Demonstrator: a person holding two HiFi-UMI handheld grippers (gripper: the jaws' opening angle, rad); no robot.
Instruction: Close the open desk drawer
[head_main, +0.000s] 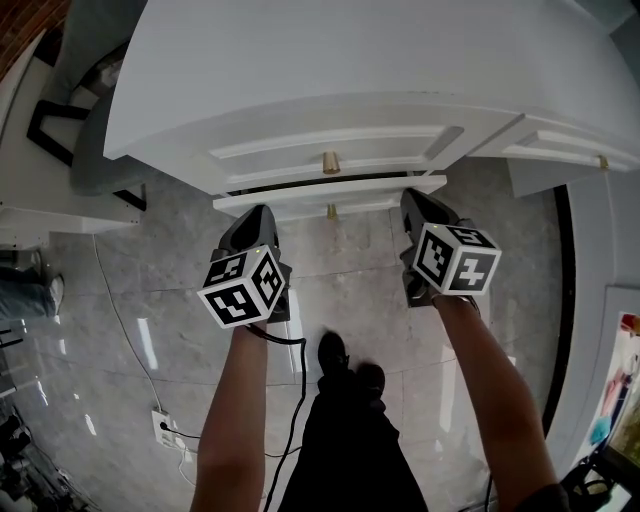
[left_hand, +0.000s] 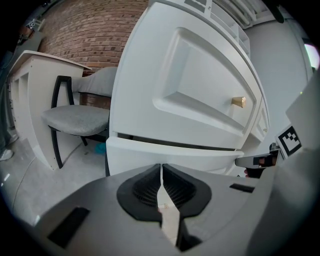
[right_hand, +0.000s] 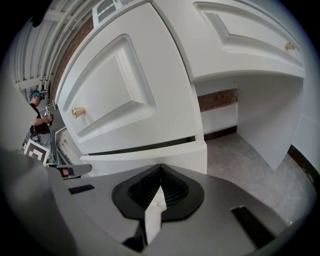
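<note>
Holding the left hand-held gripper (head_main: 257, 214) and right hand-held gripper (head_main: 416, 198) with jaws pressed together, we have both tips at the near face of the drawer (head_main: 335, 194), which juts slightly out beneath the surface (head_main: 300, 60).

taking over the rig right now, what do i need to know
Left gripper: shut, empty, tip at the left end of the lower drawer front.
Right gripper: shut, empty, tip at the front's right end.
Done: drawer is nearly in, sticking out only slightly beyond the upper drawer.
Left: push with both tips evenly until it sits flush.
</note>
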